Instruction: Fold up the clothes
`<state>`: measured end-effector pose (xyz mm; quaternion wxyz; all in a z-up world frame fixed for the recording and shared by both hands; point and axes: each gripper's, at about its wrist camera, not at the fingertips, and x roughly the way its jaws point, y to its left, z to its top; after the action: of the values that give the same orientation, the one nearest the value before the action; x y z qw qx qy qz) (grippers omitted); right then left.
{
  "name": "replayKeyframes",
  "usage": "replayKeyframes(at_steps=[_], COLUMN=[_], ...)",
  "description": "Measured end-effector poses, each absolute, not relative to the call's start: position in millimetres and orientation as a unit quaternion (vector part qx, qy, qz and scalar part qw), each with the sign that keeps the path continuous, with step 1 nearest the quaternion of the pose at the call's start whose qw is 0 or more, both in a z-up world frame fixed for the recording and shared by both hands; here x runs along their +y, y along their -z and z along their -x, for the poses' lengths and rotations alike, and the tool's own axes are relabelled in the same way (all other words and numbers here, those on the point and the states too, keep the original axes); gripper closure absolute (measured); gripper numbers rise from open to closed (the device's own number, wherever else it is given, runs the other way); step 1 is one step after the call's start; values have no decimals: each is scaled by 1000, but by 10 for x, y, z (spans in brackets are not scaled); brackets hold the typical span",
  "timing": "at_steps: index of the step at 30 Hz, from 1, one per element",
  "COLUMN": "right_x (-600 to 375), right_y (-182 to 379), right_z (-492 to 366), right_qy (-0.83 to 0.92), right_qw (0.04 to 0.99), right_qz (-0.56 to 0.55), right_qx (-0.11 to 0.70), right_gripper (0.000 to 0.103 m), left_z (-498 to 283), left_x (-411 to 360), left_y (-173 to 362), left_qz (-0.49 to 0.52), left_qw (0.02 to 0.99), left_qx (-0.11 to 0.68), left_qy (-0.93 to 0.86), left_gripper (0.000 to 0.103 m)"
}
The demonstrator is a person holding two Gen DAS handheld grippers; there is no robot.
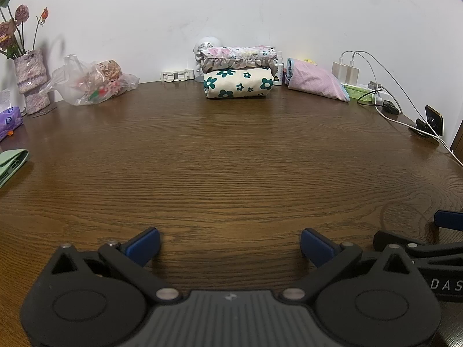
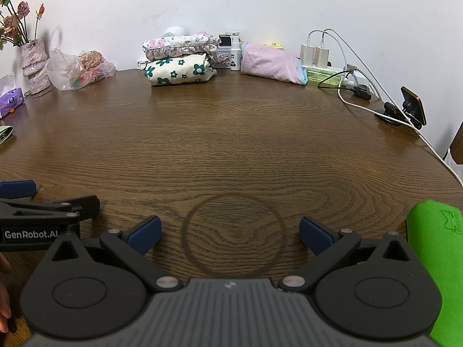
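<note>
A folded cream cloth with green flowers (image 1: pixel 238 84) lies at the far edge of the brown wooden table (image 1: pixel 231 159), with a folded pink floral ruffled cloth (image 1: pixel 237 56) stacked on top; both also show in the right wrist view (image 2: pixel 179 70) (image 2: pixel 179 44). A folded pink garment (image 1: pixel 315 79) (image 2: pixel 272 63) lies to their right. My left gripper (image 1: pixel 230 245) is open and empty, low over the near table. My right gripper (image 2: pixel 230 235) is open and empty beside it, over a dark ring mark (image 2: pixel 233 235).
A vase of dried flowers (image 1: pixel 30 72) and a plastic bag (image 1: pixel 92 82) stand far left. Chargers and cables (image 2: pixel 344 66) and a phone on a stand (image 2: pixel 412 107) are far right. A bright green pad (image 2: pixel 437 260) lies near right. A pale green item (image 1: pixel 11 164) lies left.
</note>
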<state>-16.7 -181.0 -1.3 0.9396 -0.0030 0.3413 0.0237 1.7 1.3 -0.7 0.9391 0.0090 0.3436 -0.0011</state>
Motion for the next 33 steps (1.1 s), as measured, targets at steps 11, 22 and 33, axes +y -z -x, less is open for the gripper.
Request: replayKeyframes(at_steps=[11, 22, 33], right_x=[-1813, -2331, -3666], right_y=[16, -488, -1297], right_z=[167, -128, -1945], right_qy=[-24, -59, -51], right_qw=[940, 928, 939], right_qz=[3, -83, -195], right_qx=[341, 358, 277], right_gripper=[0, 0, 5], left_z=[-20, -451, -2444], left_x=[6, -157, -1077], left_y=[9, -651, -821], left_qz=[-10, -15, 5], left_qw=[939, 959, 948], left_qx=[344, 257, 256], left_qy=[1, 120, 189], left_gripper=[0, 1, 2])
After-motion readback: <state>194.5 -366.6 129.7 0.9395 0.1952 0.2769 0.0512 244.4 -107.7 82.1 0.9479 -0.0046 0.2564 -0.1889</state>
